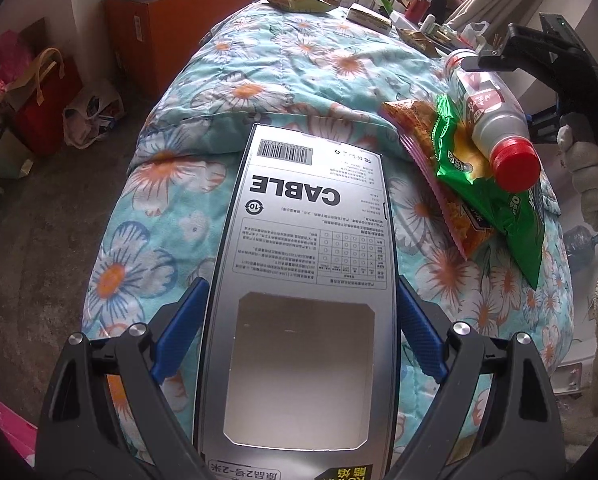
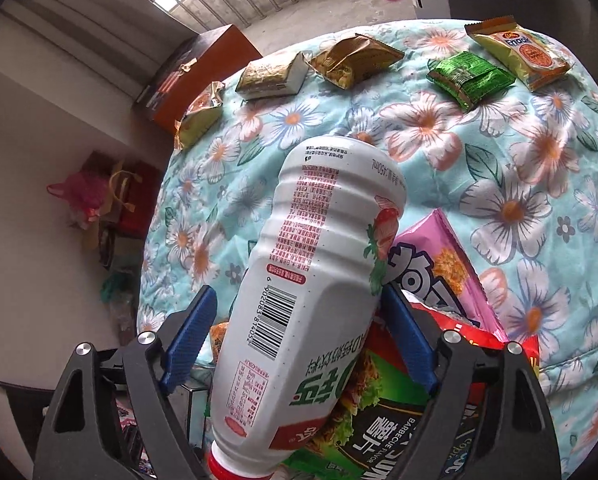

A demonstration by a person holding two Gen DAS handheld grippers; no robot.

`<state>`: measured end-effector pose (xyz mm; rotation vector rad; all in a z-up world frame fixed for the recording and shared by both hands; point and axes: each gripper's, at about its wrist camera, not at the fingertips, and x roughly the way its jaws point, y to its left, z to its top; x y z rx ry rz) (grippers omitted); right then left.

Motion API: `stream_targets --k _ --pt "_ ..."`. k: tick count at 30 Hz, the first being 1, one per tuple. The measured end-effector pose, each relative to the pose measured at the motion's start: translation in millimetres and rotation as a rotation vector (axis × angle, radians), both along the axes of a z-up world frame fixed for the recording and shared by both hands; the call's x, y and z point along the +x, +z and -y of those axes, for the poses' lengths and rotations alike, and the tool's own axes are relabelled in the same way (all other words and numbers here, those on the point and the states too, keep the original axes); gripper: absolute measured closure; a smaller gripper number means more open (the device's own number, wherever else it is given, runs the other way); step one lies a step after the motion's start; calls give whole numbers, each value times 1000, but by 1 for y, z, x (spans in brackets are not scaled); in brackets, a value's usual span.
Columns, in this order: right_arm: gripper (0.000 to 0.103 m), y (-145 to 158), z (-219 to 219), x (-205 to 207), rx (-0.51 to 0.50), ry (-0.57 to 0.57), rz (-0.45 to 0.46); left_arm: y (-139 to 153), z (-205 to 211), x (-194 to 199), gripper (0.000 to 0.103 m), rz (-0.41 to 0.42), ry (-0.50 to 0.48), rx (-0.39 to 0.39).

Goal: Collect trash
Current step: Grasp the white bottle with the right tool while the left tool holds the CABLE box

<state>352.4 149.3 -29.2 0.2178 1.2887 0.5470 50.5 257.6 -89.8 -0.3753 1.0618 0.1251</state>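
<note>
Left view: my left gripper [image 1: 301,300] clamps a flat cable box [image 1: 303,264] by its long edges above the flowered quilt [image 1: 259,72]; light, stiff card.

Right view: my right gripper [image 2: 299,320] pinches a plastic bottle [image 2: 311,280] mid-body; likely light and slippery, over snack bags [image 2: 439,268].

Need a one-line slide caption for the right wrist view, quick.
Right tongs grip a white drink bottle above snack wrappers on a floral quilt.
</note>
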Motion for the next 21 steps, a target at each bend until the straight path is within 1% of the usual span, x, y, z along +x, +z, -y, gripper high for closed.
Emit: stream_targets --k 5,11,14,17,19,21 --pt "35 2 10 -2 45 -4 9 0 1 0 17 5 -1 8" --pt "37 22 34 -22 169 32 21 -1 3 1 17 8 0 21" --pt "37 32 59 -39 262 31 22 -1 6 2 17 16 -3 34" --pt "38 45 86 -59 350 27 44 -2 8 3 17 24 -8 52" --pt "39 54 106 -75 393 21 64 -2 8 2 20 28 -6 66" --pt "39 61 127 -91 421 14 83 -1 11 2 20 28 -22 68"
